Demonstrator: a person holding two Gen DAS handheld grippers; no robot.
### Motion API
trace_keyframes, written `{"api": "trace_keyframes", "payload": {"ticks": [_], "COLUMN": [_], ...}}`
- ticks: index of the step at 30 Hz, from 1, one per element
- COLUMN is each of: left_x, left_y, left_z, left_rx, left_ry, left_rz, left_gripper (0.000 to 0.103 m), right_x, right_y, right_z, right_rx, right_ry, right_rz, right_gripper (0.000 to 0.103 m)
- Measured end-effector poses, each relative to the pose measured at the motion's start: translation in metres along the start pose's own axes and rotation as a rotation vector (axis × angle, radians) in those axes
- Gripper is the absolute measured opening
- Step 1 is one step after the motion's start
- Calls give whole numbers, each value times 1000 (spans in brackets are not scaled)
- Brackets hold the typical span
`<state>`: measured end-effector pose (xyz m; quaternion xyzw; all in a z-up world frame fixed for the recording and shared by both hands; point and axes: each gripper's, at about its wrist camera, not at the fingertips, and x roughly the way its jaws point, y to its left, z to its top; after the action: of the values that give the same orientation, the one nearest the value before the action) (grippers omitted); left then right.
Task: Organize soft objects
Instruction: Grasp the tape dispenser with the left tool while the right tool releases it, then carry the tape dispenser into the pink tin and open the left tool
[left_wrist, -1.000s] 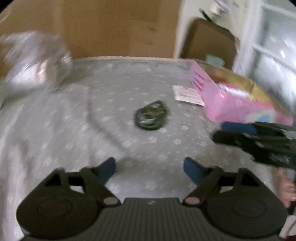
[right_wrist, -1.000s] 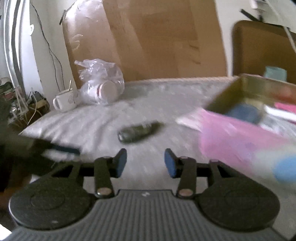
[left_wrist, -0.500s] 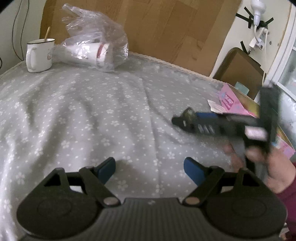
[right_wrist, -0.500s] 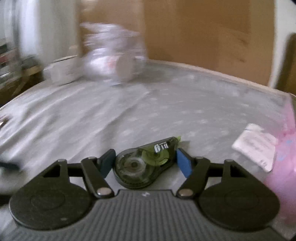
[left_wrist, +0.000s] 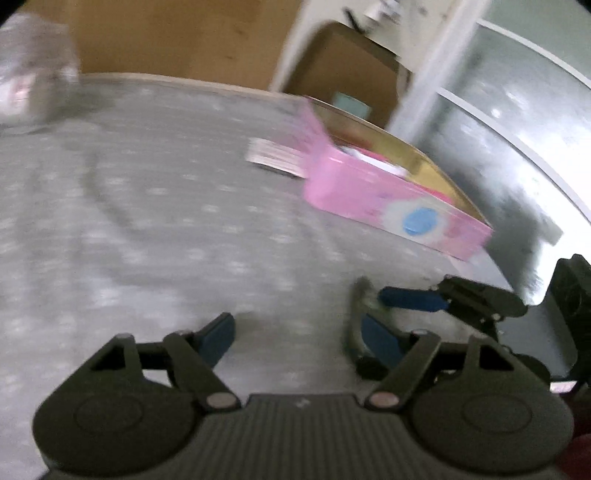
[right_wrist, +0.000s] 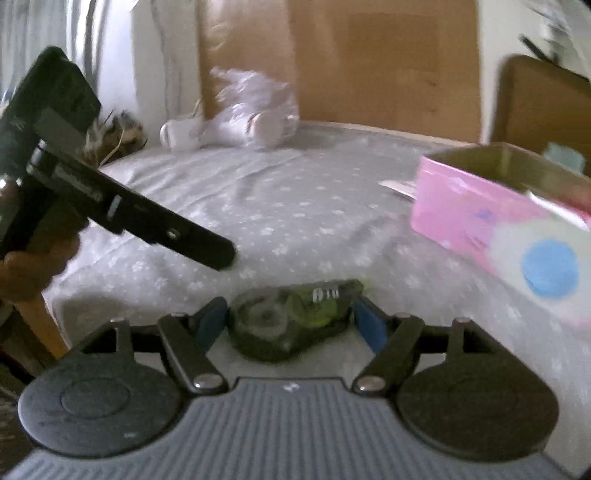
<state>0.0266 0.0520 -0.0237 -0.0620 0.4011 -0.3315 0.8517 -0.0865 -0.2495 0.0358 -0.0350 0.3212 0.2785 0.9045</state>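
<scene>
A green correction tape dispenser (right_wrist: 280, 328) sits lengthwise between the blue pads of my right gripper (right_wrist: 290, 314). Both pads touch its ends while the jaws are opening. In the left wrist view the same dispenser (left_wrist: 357, 314) shows as a blurred green edge beside a right gripper finger (left_wrist: 410, 297). My left gripper (left_wrist: 295, 326) hovers over the grey flowered sheet (left_wrist: 166, 229); its jaws are closing with nothing between them. From the right wrist view, the left gripper (right_wrist: 218, 254) reaches in from the left, held by a hand.
An open pink box (right_wrist: 461, 218) with items inside stands on the right of the bed, a white paper card (left_wrist: 273, 158) behind it. A plastic bag holding a cup (right_wrist: 255, 114) and a mug (right_wrist: 177, 133) lie at the back left. The bed's edge (right_wrist: 55, 295) drops off left.
The right gripper has moved with the dispenser between its pads, nearer the pink box and the bed's front. The left wrist view has swung right toward the box, and its jaws have narrowed slightly.
</scene>
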Motion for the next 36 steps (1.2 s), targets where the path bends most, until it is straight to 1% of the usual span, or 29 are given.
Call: {"api": "trace_keyframes", "payload": {"ticks": [2, 3, 5, 6, 7, 8, 9, 10, 12, 15, 17, 21, 26, 29, 32, 35, 36], "left_x": [11, 18, 29, 33, 37, 41, 43, 46, 47, 43, 37, 38, 58, 81, 107, 138, 147], "left_y": [-16, -24, -37, -44, -51, -58, -63, -69, -77, -79, -87, -118, -160, -181, -201, -218, -222], "left_z": [3, 5, 7, 7, 6, 5, 4, 4, 3, 12, 23, 53, 93, 115, 131, 142, 143], "left_rx": [26, 39, 65, 81, 100, 117, 135, 149, 175, 155, 178, 275, 373, 389, 402, 422, 425], "left_ry": [29, 47, 76, 80, 87, 96, 100, 107, 103, 90, 60, 3, -55, -69, -58, -42, -38], "left_rz": [-42, -55, -70, -66, -65, -73, -80, -84, -57, -89, -105, -110, -126, -150, -176, -195, -203], "left_gripper": [76, 76, 70, 67, 63, 63, 63, 63, 63, 63, 63, 63, 63, 63, 64, 70, 76], "right_x": [0, 4, 9, 10, 12, 14, 13, 12, 7, -2, -8, -17, -21, -22, -31, -32, -30], "right_y": [3, 7, 16, 16, 17, 18, 20, 19, 12, 6, 1, -23, -61, -87, -114, -138, -145], "right_z": [-6, -7, -10, -11, -12, -11, -10, -9, -8, -2, 6, 23, 38, 42, 38, 35, 34], "right_rx": [-7, -35, -73, -64, -46, -51, -71, -79, -61, -54, -61, -59, -23, 9, 45, 79, 85], "right_ry": [-9, -5, -8, -18, -26, -32, -47, -49, -80, -151, -209, -305, -357, -359, -354, -335, -321], "right_rz": [-20, -42, -69, -62, -51, -56, -79, -81, -83, -128, -178, -279, -388, -449, -497, -546, -576], "right_gripper": [78, 78, 77, 72, 69, 64, 56, 55, 55, 55, 55, 55, 55, 55, 55, 56, 56]}}
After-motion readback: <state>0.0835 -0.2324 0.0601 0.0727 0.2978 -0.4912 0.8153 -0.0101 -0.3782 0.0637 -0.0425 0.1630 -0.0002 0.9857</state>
